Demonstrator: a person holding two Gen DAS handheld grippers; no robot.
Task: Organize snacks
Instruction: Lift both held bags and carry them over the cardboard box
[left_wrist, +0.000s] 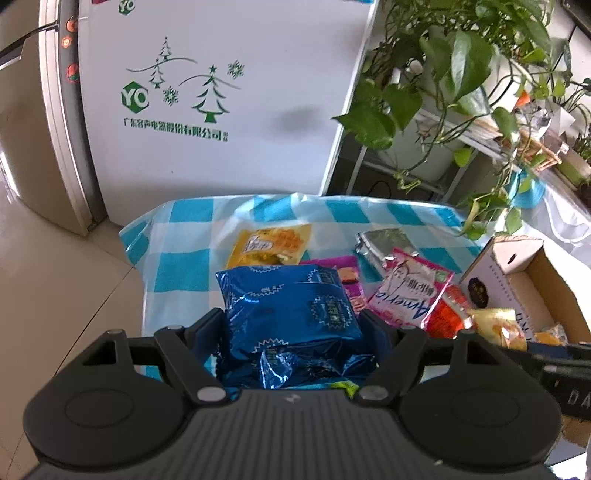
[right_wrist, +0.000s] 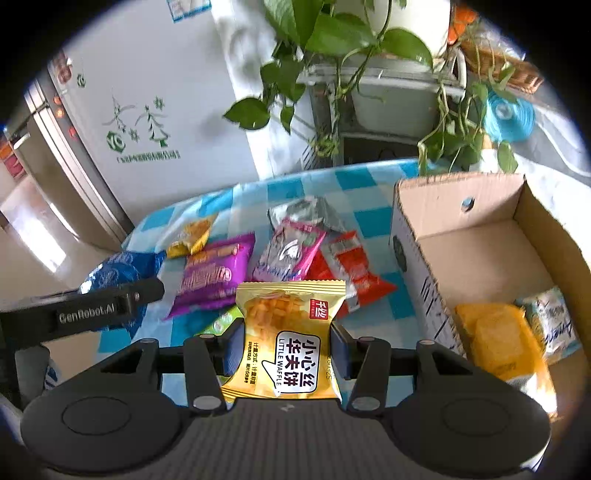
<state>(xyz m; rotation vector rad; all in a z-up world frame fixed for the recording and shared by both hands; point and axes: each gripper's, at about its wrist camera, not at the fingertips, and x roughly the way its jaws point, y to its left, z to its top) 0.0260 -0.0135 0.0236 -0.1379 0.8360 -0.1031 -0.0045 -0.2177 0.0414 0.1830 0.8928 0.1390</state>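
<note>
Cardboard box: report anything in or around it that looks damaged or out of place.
Nothing stands out. The cardboard box is upright and intact, with two packets lying inside: one yellow, one pale. The remaining snacks lie loose on the checked cloth.

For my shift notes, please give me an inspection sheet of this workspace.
Surface: table with blue checked cloth.
Job's things: purple, pink, red, silver and yellow packet on the cloth; cardboard box holds two packets.
Clutter: nothing seen.
Grippers: left gripper shut on blue packet; right gripper shut on waffle packet.
Cables: nothing seen.
Surroundings: white fridge, plants.
</note>
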